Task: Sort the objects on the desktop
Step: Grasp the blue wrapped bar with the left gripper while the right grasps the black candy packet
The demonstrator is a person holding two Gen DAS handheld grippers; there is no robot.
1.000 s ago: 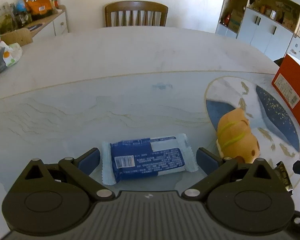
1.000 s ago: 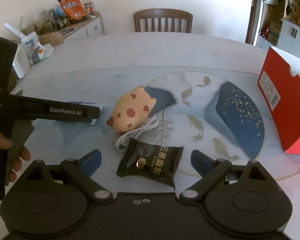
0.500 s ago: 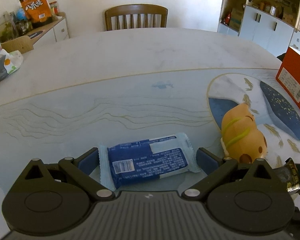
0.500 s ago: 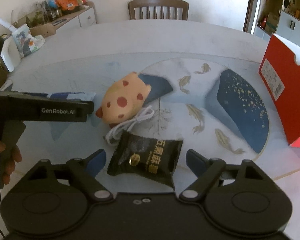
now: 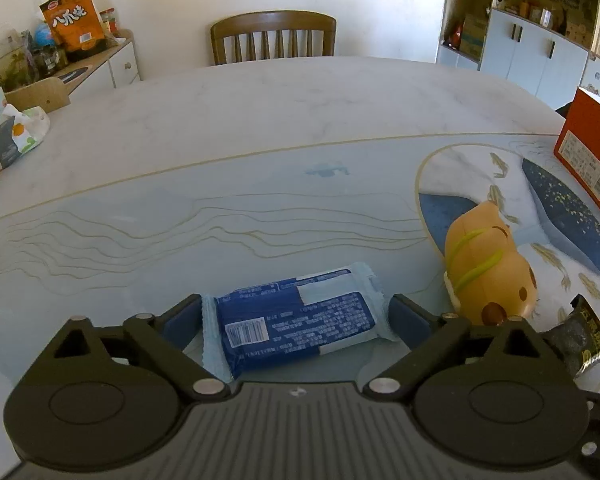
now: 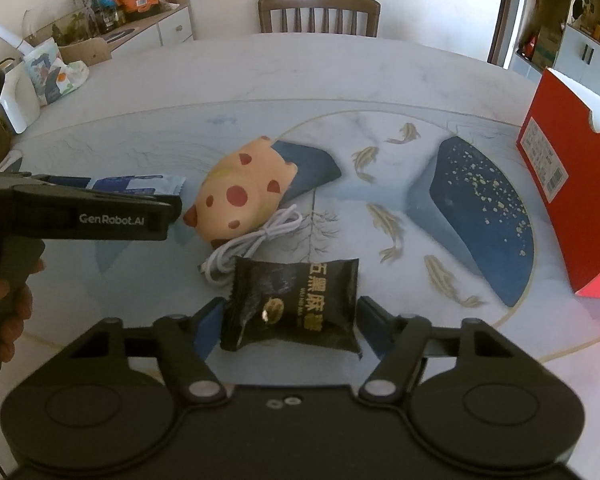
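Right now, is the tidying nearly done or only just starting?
Only just starting. Nothing looks put away yet. The left tongs are closing around the blue packet, and the right tongs are closing around the black packet; both packets sit between the jaws, not clearly squeezed yet. The spotted pig toy and white cable lie untouched on the table.

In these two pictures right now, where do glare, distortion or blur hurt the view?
Left wrist view: fisheye bends the table edge; the blue snack packet is sharp. Right wrist view: window light washes out the red box at its lower corner, the black snack packet shows small shiny glints, and the white cable stays clear.
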